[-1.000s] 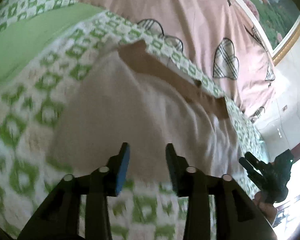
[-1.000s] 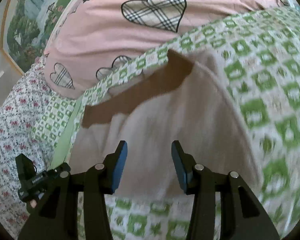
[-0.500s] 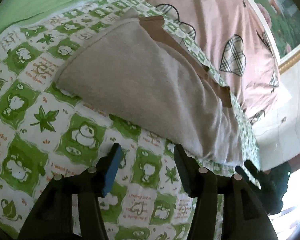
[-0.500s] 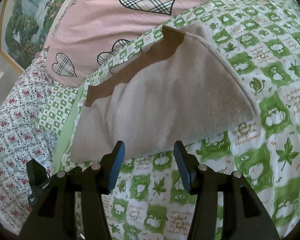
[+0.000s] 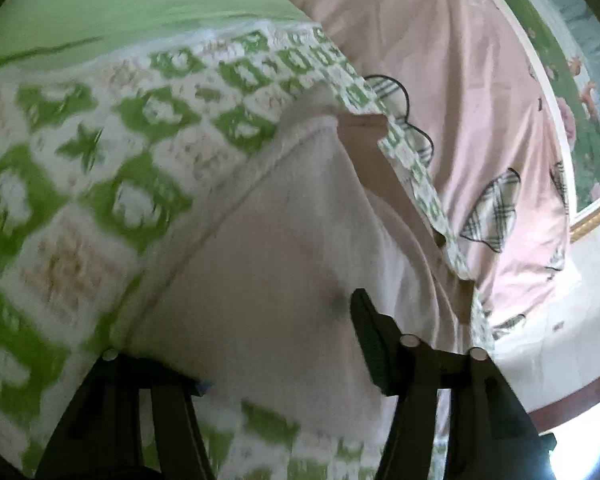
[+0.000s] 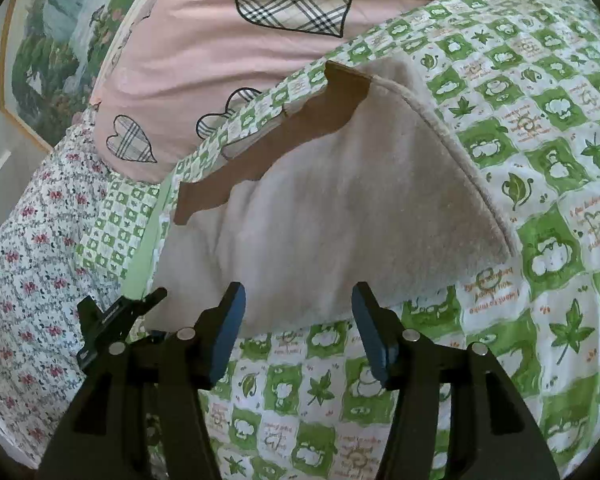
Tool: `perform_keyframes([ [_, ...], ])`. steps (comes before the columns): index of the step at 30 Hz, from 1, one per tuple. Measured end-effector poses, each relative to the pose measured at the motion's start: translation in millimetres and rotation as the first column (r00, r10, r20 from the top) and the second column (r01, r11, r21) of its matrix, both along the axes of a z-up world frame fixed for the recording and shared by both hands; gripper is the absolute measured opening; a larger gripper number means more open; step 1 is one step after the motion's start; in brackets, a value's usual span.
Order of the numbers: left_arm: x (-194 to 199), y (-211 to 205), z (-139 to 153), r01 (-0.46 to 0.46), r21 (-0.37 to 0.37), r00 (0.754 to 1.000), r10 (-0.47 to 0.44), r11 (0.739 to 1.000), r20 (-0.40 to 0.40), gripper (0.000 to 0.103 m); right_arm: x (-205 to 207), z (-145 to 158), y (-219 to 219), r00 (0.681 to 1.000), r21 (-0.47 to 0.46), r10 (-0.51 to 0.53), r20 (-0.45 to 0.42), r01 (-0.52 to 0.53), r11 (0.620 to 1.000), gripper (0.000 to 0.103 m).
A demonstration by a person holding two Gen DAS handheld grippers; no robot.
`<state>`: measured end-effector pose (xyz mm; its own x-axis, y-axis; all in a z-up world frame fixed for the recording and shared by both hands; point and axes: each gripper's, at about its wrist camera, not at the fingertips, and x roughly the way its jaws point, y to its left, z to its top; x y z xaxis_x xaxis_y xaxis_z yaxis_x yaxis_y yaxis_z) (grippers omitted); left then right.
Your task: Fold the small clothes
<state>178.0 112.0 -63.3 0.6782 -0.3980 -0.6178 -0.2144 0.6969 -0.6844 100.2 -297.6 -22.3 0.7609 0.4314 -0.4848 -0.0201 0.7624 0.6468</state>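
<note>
- The garment (image 6: 340, 216) is a small beige fleecy piece with a brown band (image 6: 268, 140) along its far edge; it lies on the green-and-white patterned bedspread (image 6: 540, 320), filling the middle of the right wrist view.
- Its near edge looks thick and rounded, with a stitched hem running down the right side — I judge it already doubled over at least once, though the layers cannot be counted from here.
- The brown band at upper centre is wavy and not lined up with the beige edge, so the fold looks rough rather than squared.
- The right claw (image 6: 298, 320) is spread wide and grasps nothing; its blue pads (image 6: 228, 332) sit just short of the garment's near edge, over bare bedspread.
- The left claw (image 5: 276, 344) is pressed up against the cloth in a blurred view. Only its right finger (image 5: 370, 336) shows clearly, at lower right of centre; the other is hidden under or behind the fabric. It may be slipping around the near edge, but I cannot tell whether it is released or clenched.
- In the right wrist view the left claw shows as a black shape at lower left, by the garment's near-left corner.
- Left to do, as I judge it — take the near edge or corner on both sides, carry one more fold over, then flatten and square the stack.
- A pink quilt with plaid hearts (image 6: 236, 60) lies behind at the top of the frame, apart from the work.
</note>
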Motion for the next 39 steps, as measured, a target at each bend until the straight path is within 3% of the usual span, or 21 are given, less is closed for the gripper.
perform_keyframes([
  [3, 13, -5, 5, 0.017, 0.035, 1.000, -0.017, 0.999, 0.011, 0.018, 8, 0, -6, 1.000, 0.003, 0.001, -0.002, -0.001, 1.000, 0.057],
  [6, 16, -17, 26, 0.038, 0.097, 0.997, -0.045, 0.994, 0.062, 0.012, 18, 5, -15, 1.000, 0.000, 0.008, 0.013, -0.008, 1.000, 0.057],
  [10, 8, -51, 77, 0.127, 0.175, 0.969, -0.160, 0.976, 0.190, 0.010, 32, 17, -34, 0.999, 0.025, 0.017, 0.045, -0.018, 1.000, 0.057],
  [12, 4, -71, 95, 0.172, 0.216, 0.953, -0.218, 0.961, 0.211, 0.010, 40, 23, -44, 0.998, 0.032, 0.019, 0.053, -0.021, 0.999, 0.057],
  [16, -3, -128, 117, 0.299, 0.265, 0.896, -0.365, 0.917, 0.252, 0.009, 61, 33, -66, 0.997, 0.104, 0.045, 0.062, -0.051, 0.993, 0.057],
  [19, -7, -170, 112, 0.378, 0.302, 0.859, -0.453, 0.875, 0.239, 0.009, 77, 39, -73, 0.994, 0.143, 0.086, 0.071, -0.096, 0.985, 0.058],
  [22, -6, -203, 92, 0.434, 0.323, 0.840, -0.508, 0.841, 0.193, 0.009, 101, 36, -68, 0.986, 0.218, 0.162, 0.052, -0.169, 0.961, 0.067],
  [27, -5, -220, 70, 0.481, 0.326, 0.826, -0.545, 0.814, 0.144, 0.009, 147, 16, -37, 0.950, 0.317, 0.314, -0.003, -0.296, 0.901, 0.073],
  [31, -7, -221, 66, 0.485, 0.357, 0.817, -0.559, 0.798, 0.140, 0.009, 180, 8, -13, 0.935, 0.312, 0.353, -0.043, -0.323, 0.893, 0.073],
  [32, -7, -221, 66, 0.486, 0.361, 0.816, -0.561, 0.796, 0.138, 0.009, 189, 10, -8, 0.939, 0.279, 0.339, -0.055, -0.311, 0.908, 0.066],
  [33, -5, -224, 66, 0.486, 0.366, 0.816, -0.562, 0.793, 0.136, 0.009, 194, 12, -6, 0.944, 0.246, 0.323, -0.070, -0.298, 0.922, 0.051],
  [34, -6, -226, 67, 0.486, 0.376, 0.815, -0.564, 0.789, 0.132, 0.009, 200, 15, -3, 0.945, 0.221, 0.316, -0.080, -0.292, 0.930, 0.025],
  [37, -7, -233, 83, 0.481, 0.391, 0.804, -0.572, 0.785, 0.161, 0.009, 201, 45, -4, 0.948, 0.129, 0.318, -0.019, -0.313, 0.941, 0.020],
  [39, -8, -242, 93, 0.491, 0.387, 0.786, -0.589, 0.780, 0.190, 0.009, 185, 79, -5, 0.944, 0.004, 0.324, 0.060, -0.325, 0.946, 0.019],
])
